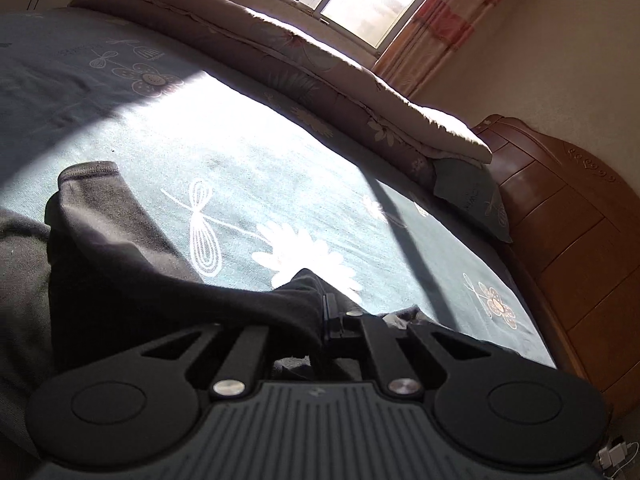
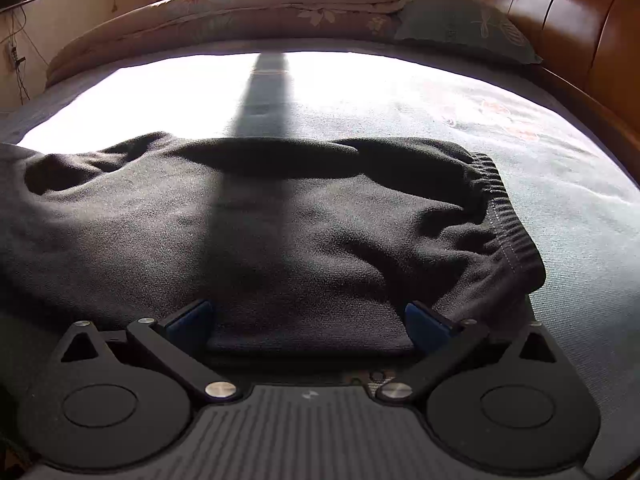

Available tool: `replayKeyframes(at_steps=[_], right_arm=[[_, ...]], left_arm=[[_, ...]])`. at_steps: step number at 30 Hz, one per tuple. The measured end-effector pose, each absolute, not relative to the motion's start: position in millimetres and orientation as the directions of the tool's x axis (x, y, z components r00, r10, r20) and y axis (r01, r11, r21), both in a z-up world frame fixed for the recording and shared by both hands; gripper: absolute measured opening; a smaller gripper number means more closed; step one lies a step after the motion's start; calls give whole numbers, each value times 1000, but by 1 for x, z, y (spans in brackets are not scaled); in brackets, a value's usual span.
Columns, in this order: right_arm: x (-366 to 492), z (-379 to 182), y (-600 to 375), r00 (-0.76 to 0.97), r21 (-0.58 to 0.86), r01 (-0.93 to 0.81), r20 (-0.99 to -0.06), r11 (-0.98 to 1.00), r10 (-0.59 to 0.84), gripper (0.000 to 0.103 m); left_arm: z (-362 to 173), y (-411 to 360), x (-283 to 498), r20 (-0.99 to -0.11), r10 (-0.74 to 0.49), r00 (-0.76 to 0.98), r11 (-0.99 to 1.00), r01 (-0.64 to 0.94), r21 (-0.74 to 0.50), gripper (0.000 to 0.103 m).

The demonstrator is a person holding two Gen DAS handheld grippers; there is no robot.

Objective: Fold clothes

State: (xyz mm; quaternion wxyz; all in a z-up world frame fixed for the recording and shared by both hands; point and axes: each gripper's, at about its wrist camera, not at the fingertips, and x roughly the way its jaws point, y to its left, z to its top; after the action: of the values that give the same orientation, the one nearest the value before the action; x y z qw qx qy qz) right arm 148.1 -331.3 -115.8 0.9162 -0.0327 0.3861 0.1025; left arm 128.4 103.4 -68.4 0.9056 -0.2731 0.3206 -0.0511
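- Left gripper (image 1: 326, 320): black linkage fingers drawn together, jaws pinched on a bunched fold of the dark charcoal knit garment (image 1: 132, 264); fabric drapes over the left finger and hides the contact itself.
- Right gripper (image 2: 310, 322): jaws spread wide, blue pads (image 2: 422, 326) on either side of a flat edge of the same dark charcoal knit garment (image 2: 280, 224); cloth lies between the fingers, not clamped.
- Garment location: spread on the grey-green bed sheet with white flower and dragonfly print (image 1: 260, 184), on the near side of the bed, well apart from the folded beige floral quilt (image 1: 304, 76) along the far edge and the grey-green pillow (image 2: 460, 28) at the brown wooden headboard (image 2: 568, 32) corner.
- Ribbed elastic band (image 2: 508, 224) of the garment sits at its right end, just beyond the right gripper's right finger; from the left wrist view a hemmed tube end (image 1: 90, 172) points toward the far edge.
- Handling judgement: soft, limp, thick fleecy knit; light, not fragile, not slippery; will sag and bunch wherever unsupported, and a single layer may slip free if several layers are pinched unevenly.
- Grasp judgement: best held at the ribbed band or at a stitched hem or corner, where the cloth is firmer; the near edge between the right pads is a workable second hold.
- Strong sun patch washes out the sheet behind the garment; far garment edge detail uncertain.
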Motion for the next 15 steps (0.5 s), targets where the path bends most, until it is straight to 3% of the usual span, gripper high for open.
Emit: replayKeyframes(at_steps=[7,12,15], right_arm=[[149,-116,-331,678,16,-214,-717,977,160,103],[150,-115,-331,669,10,-220,-726,975,159,103],[151,-114,-330,664,7,-221,-732,975,156,103]], left_arm=[[-105,122,120,-665,-282,691,822,-184,-540,8],[-81,138,109,-682,-286,673,838,-169,-518,18],[-54,151,102,-679,-241,694,856,-178,-486,18]])
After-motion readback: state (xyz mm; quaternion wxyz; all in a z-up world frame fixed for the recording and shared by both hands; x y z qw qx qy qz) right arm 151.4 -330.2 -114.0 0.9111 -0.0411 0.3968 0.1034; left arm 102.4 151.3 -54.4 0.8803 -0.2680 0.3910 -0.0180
